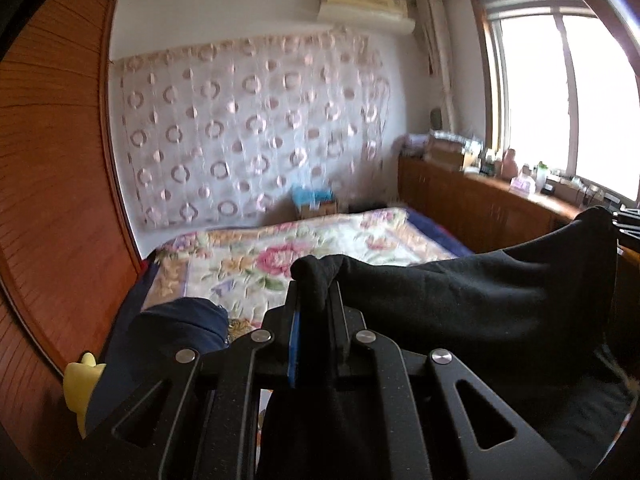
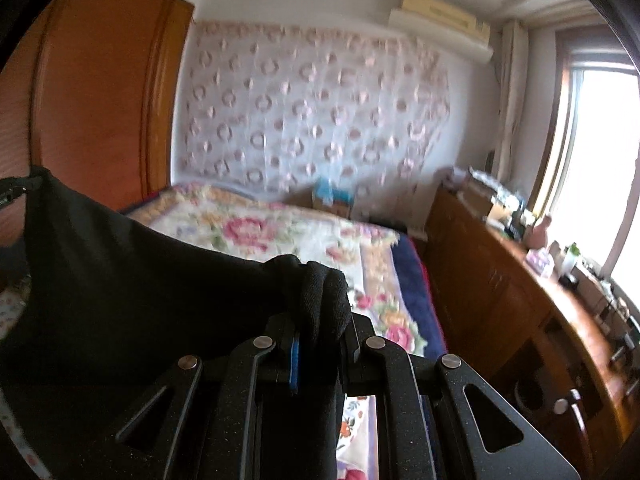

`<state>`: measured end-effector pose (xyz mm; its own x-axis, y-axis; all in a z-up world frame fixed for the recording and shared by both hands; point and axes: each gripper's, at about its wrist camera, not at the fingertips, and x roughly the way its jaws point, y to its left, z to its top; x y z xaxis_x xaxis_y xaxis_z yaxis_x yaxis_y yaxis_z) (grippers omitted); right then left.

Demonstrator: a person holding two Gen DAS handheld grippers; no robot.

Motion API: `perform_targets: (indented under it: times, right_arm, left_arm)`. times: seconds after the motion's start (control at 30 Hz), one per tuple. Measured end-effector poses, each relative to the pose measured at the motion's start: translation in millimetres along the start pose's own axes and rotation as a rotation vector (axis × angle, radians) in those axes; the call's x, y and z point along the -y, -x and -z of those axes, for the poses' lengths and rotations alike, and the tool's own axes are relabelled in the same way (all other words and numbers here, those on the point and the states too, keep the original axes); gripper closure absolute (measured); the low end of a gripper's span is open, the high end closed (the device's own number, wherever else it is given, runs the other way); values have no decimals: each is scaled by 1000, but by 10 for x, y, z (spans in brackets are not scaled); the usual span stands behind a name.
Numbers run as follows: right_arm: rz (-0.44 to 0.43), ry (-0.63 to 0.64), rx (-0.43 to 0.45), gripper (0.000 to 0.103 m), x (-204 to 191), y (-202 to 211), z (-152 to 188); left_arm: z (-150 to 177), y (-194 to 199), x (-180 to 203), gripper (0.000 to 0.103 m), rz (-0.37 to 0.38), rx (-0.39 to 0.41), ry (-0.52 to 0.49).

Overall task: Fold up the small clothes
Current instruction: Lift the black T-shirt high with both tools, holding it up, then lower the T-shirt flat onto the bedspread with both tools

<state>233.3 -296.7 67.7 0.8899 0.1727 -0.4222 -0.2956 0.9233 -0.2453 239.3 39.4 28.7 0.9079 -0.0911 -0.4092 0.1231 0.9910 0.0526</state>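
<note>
Both tools, left tool [image 1: 314, 300] and right tool [image 2: 320, 320], tilt slightly downward, each clamped on a corner of the black garment [image 1: 480, 300] stretched between them above the floral bed [image 1: 320, 244].

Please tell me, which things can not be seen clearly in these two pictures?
- Black garment: its kind and lower part, both views; cut off by the bottom edge and the grippers.
- Left gripper, right gripper: the fingers' tips, wrapped in cloth.
- Items on the cabinet: too small, blurred.
- Yellow thing, left view: mostly hidden by dark blue cloth.
</note>
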Motion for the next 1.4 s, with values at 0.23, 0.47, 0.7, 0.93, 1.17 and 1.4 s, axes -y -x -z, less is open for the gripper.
perform_targets:
  times: [0.23,0.47,0.7,0.93,1.17,1.4]
  right_arm:
    - [-8,-17,-116,89,30,-669,-485]
    - [-44,-21,-197,89,102,-1045,-542]
    - [-66,-43,-234,89,195,-1063,-511]
    - [-38,-57,-238,62,308,-902,-501]
    - [-23,-60,-196,53,335,-324,-357]
    - [-74,-127,-238,53,295,333,103]
  left_arm:
    - [42,-570,22,91,-7,-92,-1]
    - [154,-962,71,90,-9,-187,-8]
    - [176,-1150,60,81,-30,-241,-14]
    - [190,-976,40,41,8,-232,23]
    - [472,-633,224,34,44,-281,-15]
    - [861,-368,380,34,96,-348,-23]
